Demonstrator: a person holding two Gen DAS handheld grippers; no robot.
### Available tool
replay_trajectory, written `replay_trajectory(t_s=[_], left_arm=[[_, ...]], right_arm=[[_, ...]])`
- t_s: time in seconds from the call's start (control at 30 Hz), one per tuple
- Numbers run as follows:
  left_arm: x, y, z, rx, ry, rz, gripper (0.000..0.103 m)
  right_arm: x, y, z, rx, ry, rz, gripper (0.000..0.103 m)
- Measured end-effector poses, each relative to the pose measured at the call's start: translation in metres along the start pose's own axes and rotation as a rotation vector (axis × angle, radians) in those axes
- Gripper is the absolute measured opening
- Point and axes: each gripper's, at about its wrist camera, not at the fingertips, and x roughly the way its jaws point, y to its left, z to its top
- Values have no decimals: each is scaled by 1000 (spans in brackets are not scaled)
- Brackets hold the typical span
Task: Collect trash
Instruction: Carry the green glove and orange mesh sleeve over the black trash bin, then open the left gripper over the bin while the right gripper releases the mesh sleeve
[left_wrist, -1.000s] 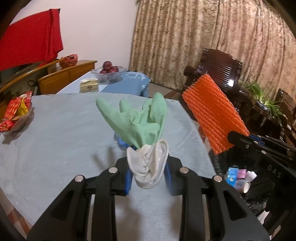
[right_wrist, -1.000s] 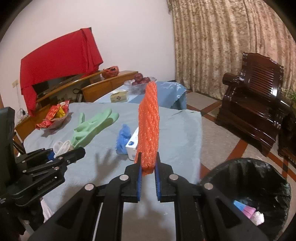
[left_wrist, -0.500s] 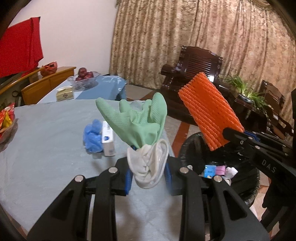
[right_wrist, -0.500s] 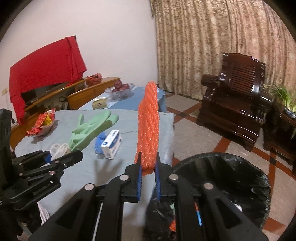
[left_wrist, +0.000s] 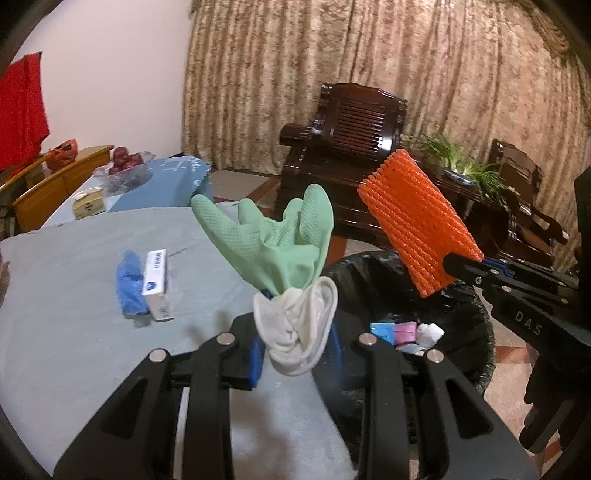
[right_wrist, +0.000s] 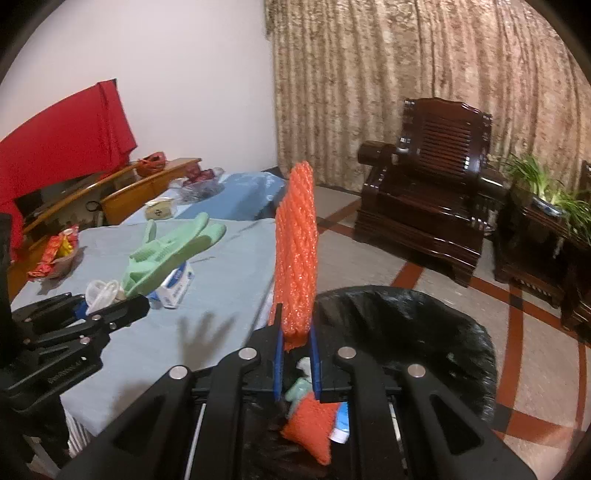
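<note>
Living room with patterned beige curtains (left_wrist: 369, 74), dark wooden armchair (right_wrist: 428, 192) and blue-grey clothed table (left_wrist: 66, 288). Left gripper (left_wrist: 295, 345) angled downward over the table's edge, clamped on a green rubber glove (left_wrist: 273, 240) at its white cuff, glove fingers fanned upward past the tips. Right gripper (right_wrist: 297, 363) likewise tilted down, pinching an orange foam net sleeve (right_wrist: 297, 251) by its lower end, sleeve standing upright between the blue pads. Directly beneath, black-lined trash bin (right_wrist: 443, 321) holding scraps. On the table, small white box (left_wrist: 158, 284) beside crumpled blue glove (left_wrist: 129, 284).
</note>
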Motion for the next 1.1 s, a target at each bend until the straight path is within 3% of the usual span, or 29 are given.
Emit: replay_trajectory(t_s=[0.53,1.1], left_arm=[[54,-46,-14,65,74,-105,27],[118,-84,-19,132,149,-191,31]], right_arm=[[2,-66,-22,66,57,-128,12],[28,-105,-51,108,152,-196,14]])
